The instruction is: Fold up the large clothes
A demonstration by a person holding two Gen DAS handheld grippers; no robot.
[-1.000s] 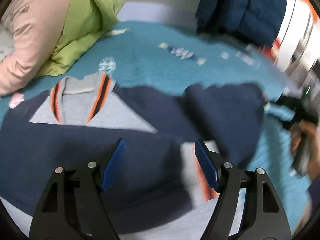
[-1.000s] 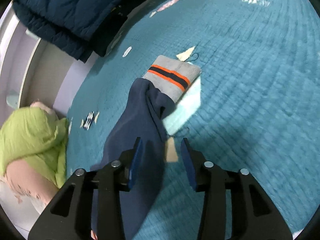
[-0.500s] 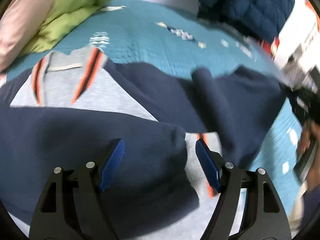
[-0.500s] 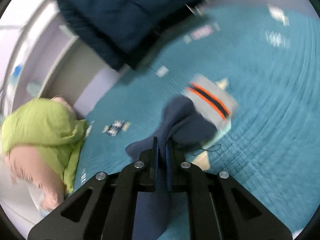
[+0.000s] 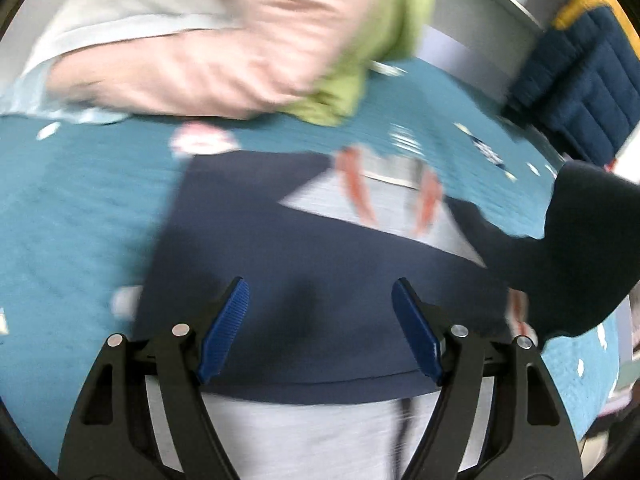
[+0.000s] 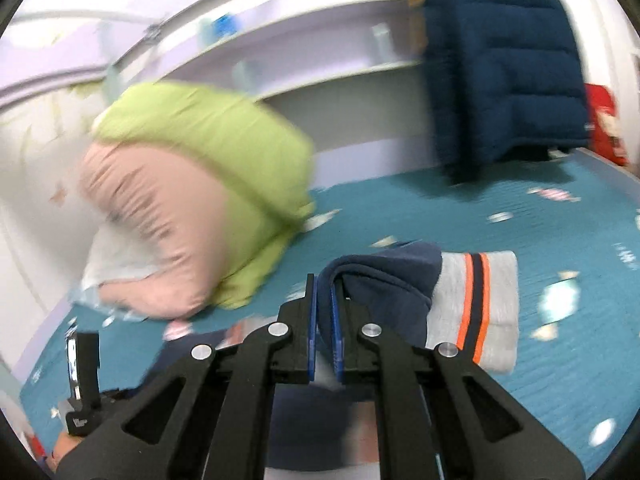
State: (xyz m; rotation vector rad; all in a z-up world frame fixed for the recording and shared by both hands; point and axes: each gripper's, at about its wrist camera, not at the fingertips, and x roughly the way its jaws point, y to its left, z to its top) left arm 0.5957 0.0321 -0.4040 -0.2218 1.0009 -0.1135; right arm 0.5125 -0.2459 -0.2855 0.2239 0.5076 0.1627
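While the sweater [image 5: 320, 280] lies spread on the teal bed [image 5: 80, 220], the left gripper [image 5: 320, 320] hovers over its navy body with its blue pads [image 5: 224, 328] wide apart, holding nothing. A grey panel and an orange-striped collar [image 5: 392, 188] show beyond the pads, blurred by motion. One navy sleeve [image 6: 384, 284] is lifted off the bed at the right of the left view, where it hangs as a dark fold.

The right gripper [image 6: 324, 324] has its pads pressed together on that sleeve, pinching the navy cloth near the end. The sleeve's grey cuff [image 6: 472, 308], banded in orange and navy, hangs to the right of the pinch, above the bedspread.

At the head of the bed sit a green pillow [image 6: 224, 152] and a pink pillow [image 6: 152, 216], touching each other. A quilted navy jacket [image 6: 500, 64] hangs at the far right by the wall. The left gripper's handle shows in the lower left of the right view.
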